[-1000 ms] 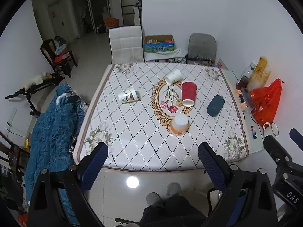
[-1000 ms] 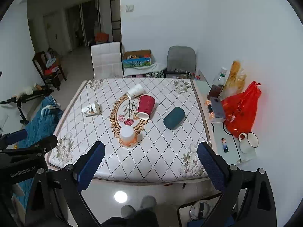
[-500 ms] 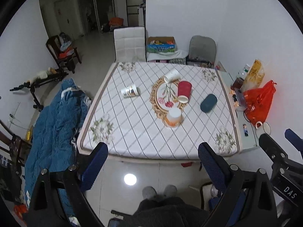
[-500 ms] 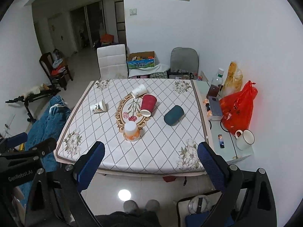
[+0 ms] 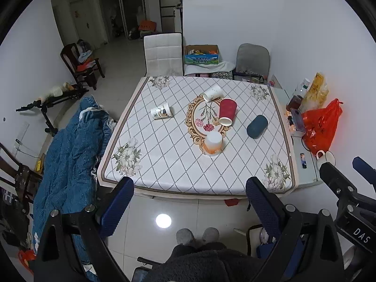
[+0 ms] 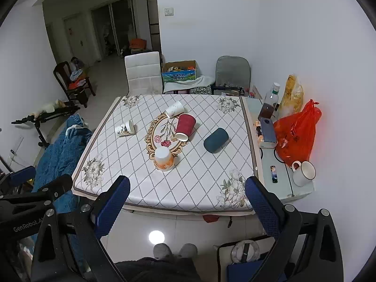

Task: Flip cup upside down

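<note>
**Five cups on the counter, both grippers held well back**

Two grippers sit nearest the lenses, high above the floor and short of the counter's near edge: the left gripper (image 5: 189, 202) and the right gripper (image 6: 186, 199) both have their fingers spread wide and hold nothing. Beyond them, the counter (image 6: 145, 195) carries the cups. Closest is the orange-and-white cup (image 6: 163, 158), already mouth-down. Past it lie four cups on their sides: the red cup (image 6: 184, 127), its long axis running away from the grippers with its open mouth facing near; the dark teal cup (image 6: 215, 140) to its right, axis slanting away to the right; the patterned cup (image 6: 124, 128) off to the left; and the white cup (image 6: 174, 109) farthest back.

Judging by position, the red cup lies almost straight ahead of the right gripper's fingers, which look marginally nearer to it than the left's. Which cup is intended cannot be told. Any grasp would need to close across the cup's width, so the fingers should come in along its axis.
</note>
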Action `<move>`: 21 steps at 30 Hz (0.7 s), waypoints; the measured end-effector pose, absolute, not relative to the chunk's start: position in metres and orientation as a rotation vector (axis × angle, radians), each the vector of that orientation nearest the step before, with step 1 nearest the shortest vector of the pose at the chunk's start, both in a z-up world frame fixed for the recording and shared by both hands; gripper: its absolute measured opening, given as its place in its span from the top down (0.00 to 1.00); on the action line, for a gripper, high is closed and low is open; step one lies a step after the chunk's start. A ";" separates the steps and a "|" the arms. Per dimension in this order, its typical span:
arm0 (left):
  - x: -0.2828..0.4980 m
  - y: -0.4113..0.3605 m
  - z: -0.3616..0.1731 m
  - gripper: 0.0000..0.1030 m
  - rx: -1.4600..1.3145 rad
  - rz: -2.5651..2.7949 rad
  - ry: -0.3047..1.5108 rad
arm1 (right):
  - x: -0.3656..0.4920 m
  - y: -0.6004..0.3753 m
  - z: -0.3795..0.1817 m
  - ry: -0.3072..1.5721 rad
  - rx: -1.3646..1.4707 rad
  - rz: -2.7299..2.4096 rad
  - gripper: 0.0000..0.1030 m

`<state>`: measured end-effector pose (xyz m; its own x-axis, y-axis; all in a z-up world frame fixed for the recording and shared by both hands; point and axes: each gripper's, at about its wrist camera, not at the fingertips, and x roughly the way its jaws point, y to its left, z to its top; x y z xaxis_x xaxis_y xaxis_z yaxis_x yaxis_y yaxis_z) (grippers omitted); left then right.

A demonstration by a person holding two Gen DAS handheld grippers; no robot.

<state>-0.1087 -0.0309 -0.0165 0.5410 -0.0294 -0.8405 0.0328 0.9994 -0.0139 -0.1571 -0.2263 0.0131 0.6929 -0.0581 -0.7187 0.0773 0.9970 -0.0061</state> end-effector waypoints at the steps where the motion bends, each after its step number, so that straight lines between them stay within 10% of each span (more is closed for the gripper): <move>1: -0.109 -0.031 -0.016 0.05 0.003 -0.035 0.996 | -0.156 -0.227 0.013 0.801 0.025 -0.074 0.03; 21: -0.107 -0.025 -0.008 0.05 -0.022 -0.008 0.971 | -0.148 -0.229 0.016 0.810 0.021 -0.062 0.02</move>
